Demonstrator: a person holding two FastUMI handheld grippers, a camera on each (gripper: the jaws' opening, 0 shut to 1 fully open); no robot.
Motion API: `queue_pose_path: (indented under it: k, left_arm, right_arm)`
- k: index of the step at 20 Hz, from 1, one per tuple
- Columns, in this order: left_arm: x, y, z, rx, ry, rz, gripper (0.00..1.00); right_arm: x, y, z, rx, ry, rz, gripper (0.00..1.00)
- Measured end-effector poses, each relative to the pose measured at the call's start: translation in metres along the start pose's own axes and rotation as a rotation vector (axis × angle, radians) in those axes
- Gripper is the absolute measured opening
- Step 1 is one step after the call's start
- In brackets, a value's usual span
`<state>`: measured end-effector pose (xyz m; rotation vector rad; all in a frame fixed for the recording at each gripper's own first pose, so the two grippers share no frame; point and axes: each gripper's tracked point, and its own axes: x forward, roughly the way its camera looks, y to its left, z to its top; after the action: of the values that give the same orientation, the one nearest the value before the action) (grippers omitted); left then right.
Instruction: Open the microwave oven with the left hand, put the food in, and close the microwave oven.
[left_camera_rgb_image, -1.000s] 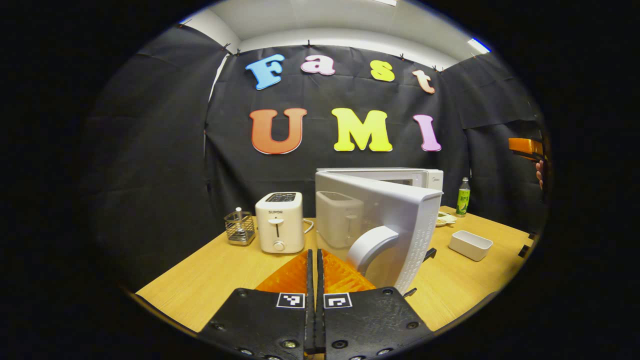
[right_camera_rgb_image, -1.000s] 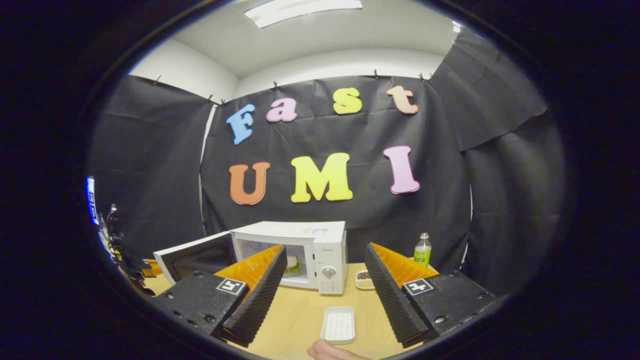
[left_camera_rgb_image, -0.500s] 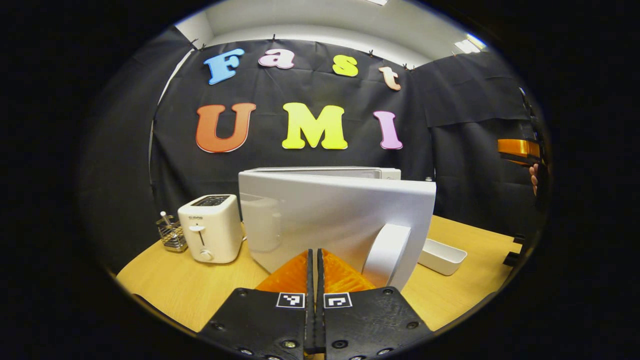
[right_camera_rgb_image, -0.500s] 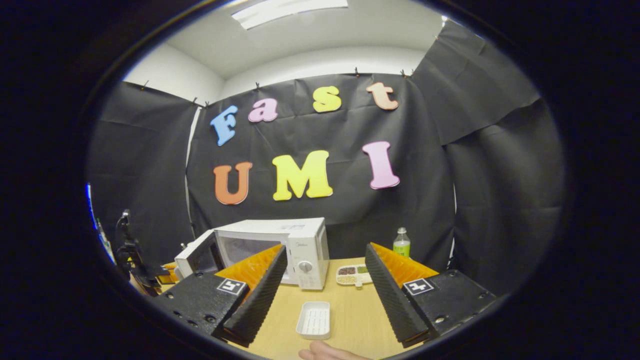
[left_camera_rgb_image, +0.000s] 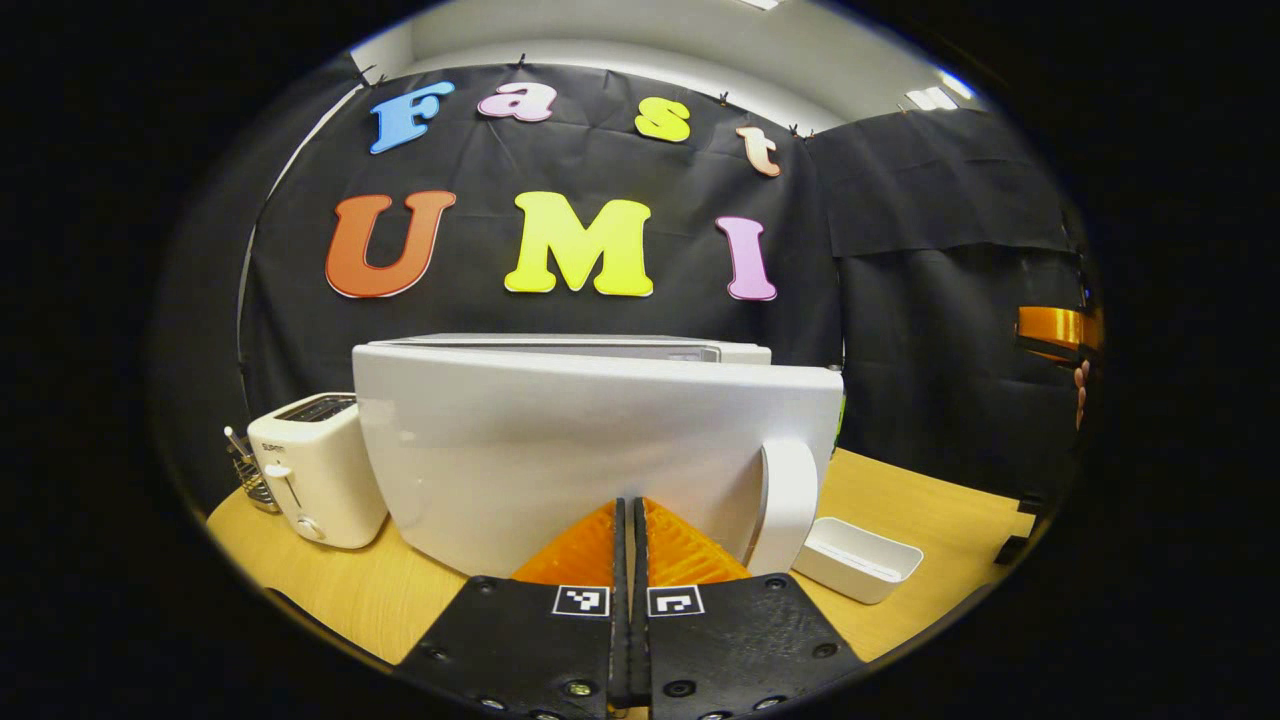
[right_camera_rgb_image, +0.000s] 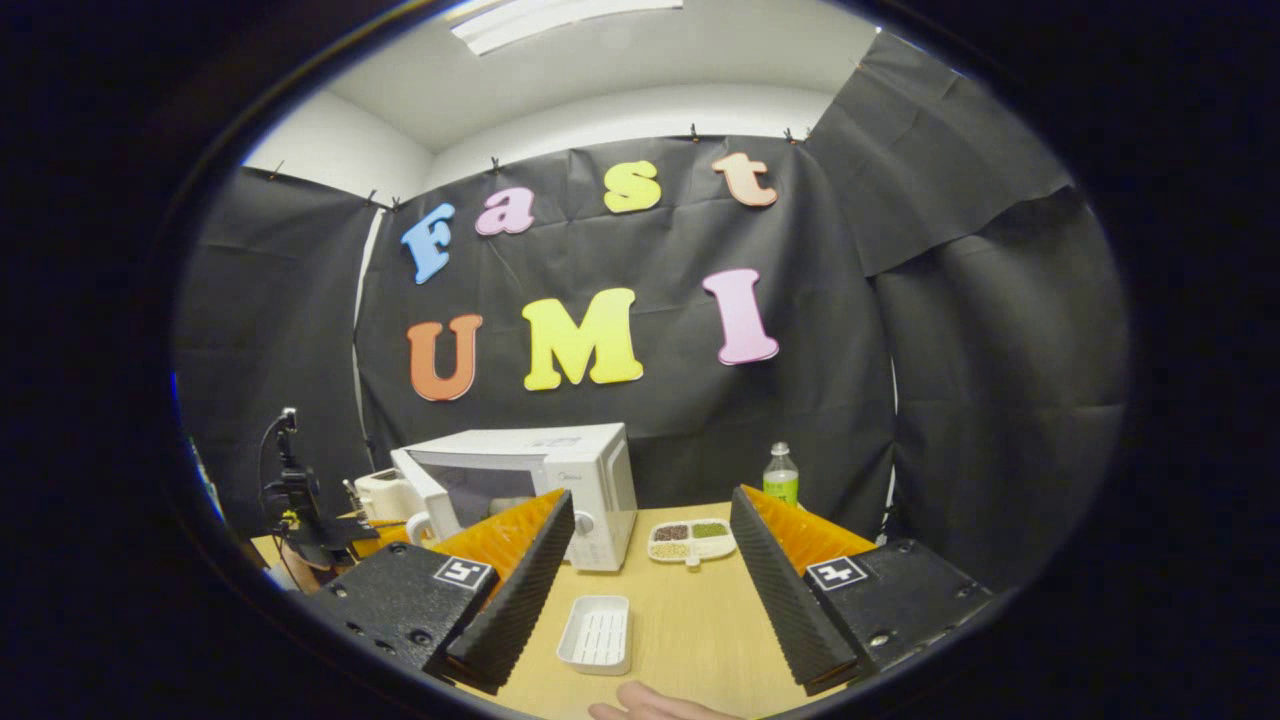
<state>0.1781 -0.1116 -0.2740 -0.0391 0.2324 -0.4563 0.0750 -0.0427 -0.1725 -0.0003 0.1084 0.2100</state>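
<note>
Microwave door nearly shut, long axis horizontal, handle vertical. Left gripper pressed together against door face. Right gripper spread, empty.

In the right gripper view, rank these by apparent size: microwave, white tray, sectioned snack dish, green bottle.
1. Microwave, clearly largest.
2. White tray and sectioned snack dish look about alike; the tray sits nearer the camera, so I won't rank them.
3. Green bottle, smallest, though it stands farthest back.
</note>
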Motion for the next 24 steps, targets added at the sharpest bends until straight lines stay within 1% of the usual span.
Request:
queue_pose_path:
  k: [2, 4, 5, 6, 7, 9, 10, 11, 12, 13, 14, 15, 16, 17, 18, 19, 21, 23, 24]
  left_arm:
    - [0.019, -0.005, -0.001, -0.024, 0.010, -0.010, 0.00]
    - [0.036, -0.010, -0.002, -0.056, 0.021, -0.039, 0.00]
    - [0.046, -0.012, -0.002, -0.075, 0.018, -0.044, 0.00]
    - [0.055, -0.016, -0.001, -0.091, 0.020, -0.051, 0.00]
    - [0.062, -0.019, 0.001, -0.097, 0.016, -0.055, 0.00]
    - [0.077, -0.026, 0.004, -0.100, 0.010, -0.066, 0.00]
    - [0.086, -0.030, 0.008, -0.098, -0.001, -0.069, 0.00]
    - [0.094, -0.031, 0.012, -0.092, -0.008, -0.066, 0.00]
    - [0.103, -0.033, 0.012, -0.089, -0.009, -0.064, 0.00]
    - [0.113, -0.032, 0.013, -0.089, -0.009, -0.050, 0.00]
    - [0.122, -0.029, 0.013, -0.093, -0.005, -0.030, 0.00]
    - [0.128, -0.028, 0.012, -0.103, 0.008, -0.025, 0.00]
    - [0.137, -0.025, 0.018, -0.096, -0.017, -0.001, 0.00]
    - [0.137, -0.027, 0.012, -0.112, 0.020, -0.019, 0.00]
    - [0.138, -0.034, 0.019, -0.122, 0.004, -0.028, 0.00]
    - [0.139, -0.037, 0.016, -0.128, 0.019, -0.032, 0.00]
    - [0.138, -0.037, 0.015, -0.130, 0.019, -0.023, 0.00]
    - [0.133, -0.033, 0.007, -0.126, 0.074, 0.001, 0.00]
    - [0.128, -0.033, 0.005, -0.126, 0.088, 0.008, 0.00]
  right_arm:
    - [0.004, -0.005, -0.004, 0.003, 0.010, 0.001, 0.99]
    - [0.010, -0.010, -0.006, 0.001, 0.015, 0.004, 0.98]
    - [0.014, -0.012, -0.006, 0.002, 0.010, 0.006, 0.92]
    - [0.017, -0.014, -0.008, 0.003, 0.008, 0.006, 0.92]
    - [0.021, -0.017, -0.009, 0.001, 0.006, 0.007, 0.98]
    - [0.030, -0.019, -0.011, -0.002, 0.008, 0.010, 0.98]
    - [0.032, -0.018, -0.012, -0.003, 0.008, 0.015, 0.92]
    - [0.036, -0.017, -0.011, -0.008, 0.011, 0.020, 0.92]
    - [0.038, -0.017, -0.013, -0.012, 0.016, 0.023, 0.98]
    - [0.039, -0.017, -0.015, -0.012, 0.020, 0.025, 0.98]
    - [0.040, -0.016, -0.014, -0.008, 0.021, 0.027, 0.92]
    - [0.041, -0.014, -0.014, -0.007, 0.023, 0.028, 0.92]
    - [0.044, -0.011, -0.017, -0.009, 0.028, 0.022, 0.92]
    - [0.044, -0.009, -0.018, -0.012, 0.031, 0.014, 0.92]
    - [0.041, -0.007, -0.016, -0.012, 0.033, 0.009, 0.92]
    - [0.038, -0.003, -0.015, -0.008, 0.035, 0.007, 0.92]
    - [0.030, 0.006, -0.012, -0.003, 0.042, 0.003, 0.92]
    - [0.020, 0.014, -0.009, -0.003, 0.049, 0.001, 0.92]
    - [0.015, 0.018, -0.008, 0.003, 0.052, -0.001, 0.98]
